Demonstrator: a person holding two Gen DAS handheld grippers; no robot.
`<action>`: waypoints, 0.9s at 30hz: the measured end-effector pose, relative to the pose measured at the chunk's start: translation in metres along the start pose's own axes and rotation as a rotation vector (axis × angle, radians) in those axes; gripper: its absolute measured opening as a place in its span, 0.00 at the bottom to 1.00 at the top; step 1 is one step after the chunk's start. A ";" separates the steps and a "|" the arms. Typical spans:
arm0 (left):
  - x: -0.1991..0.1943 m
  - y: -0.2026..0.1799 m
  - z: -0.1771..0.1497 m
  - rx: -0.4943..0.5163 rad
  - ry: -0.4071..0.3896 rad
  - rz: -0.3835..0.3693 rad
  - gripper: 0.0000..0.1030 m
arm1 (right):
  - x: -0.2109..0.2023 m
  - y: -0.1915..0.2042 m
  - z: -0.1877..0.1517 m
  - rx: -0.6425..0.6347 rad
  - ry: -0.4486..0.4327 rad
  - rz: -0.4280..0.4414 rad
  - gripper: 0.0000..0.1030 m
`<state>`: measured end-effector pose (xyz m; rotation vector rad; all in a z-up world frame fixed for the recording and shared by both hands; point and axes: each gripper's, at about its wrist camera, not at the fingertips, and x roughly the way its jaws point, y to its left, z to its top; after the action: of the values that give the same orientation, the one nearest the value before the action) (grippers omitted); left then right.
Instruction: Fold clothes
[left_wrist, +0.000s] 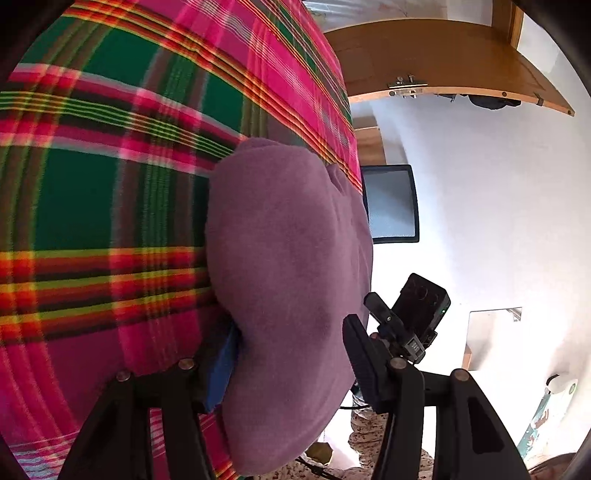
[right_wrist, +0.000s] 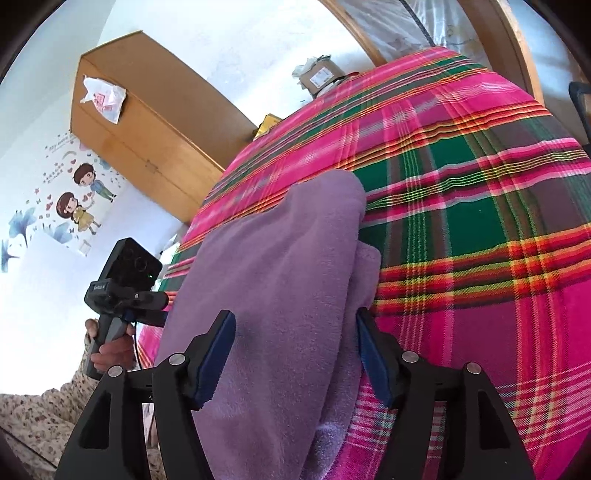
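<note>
Between both sets of fingers: purple garment (right_wrist: 280, 280), bunched on plaid bed (right_wrist: 480, 206). Left gripper (left_wrist: 291, 350) and right gripper (right_wrist: 295, 354) straddle it, seemingly unclenched. Clench evenly on matching edges before lifting, keeping fold square.

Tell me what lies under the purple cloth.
The purple cloth lies on a plaid blanket, which shows all around it. The part directly beneath is covered, so anything else there cannot be seen.
</note>
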<state>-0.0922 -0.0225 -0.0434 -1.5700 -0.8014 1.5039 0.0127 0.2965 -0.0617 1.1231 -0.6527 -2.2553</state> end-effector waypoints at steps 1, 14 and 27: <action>0.001 -0.002 -0.001 0.009 -0.002 0.002 0.55 | -0.001 0.000 0.000 -0.002 0.002 0.006 0.66; 0.007 0.007 0.010 -0.065 0.079 -0.043 0.45 | 0.005 -0.001 0.012 -0.031 0.098 0.078 0.70; 0.004 0.021 0.010 -0.090 0.119 -0.090 0.35 | 0.012 -0.002 0.021 0.002 0.155 0.097 0.70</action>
<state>-0.1039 -0.0275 -0.0634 -1.6504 -0.8692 1.3141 -0.0110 0.2939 -0.0585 1.2260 -0.6322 -2.0632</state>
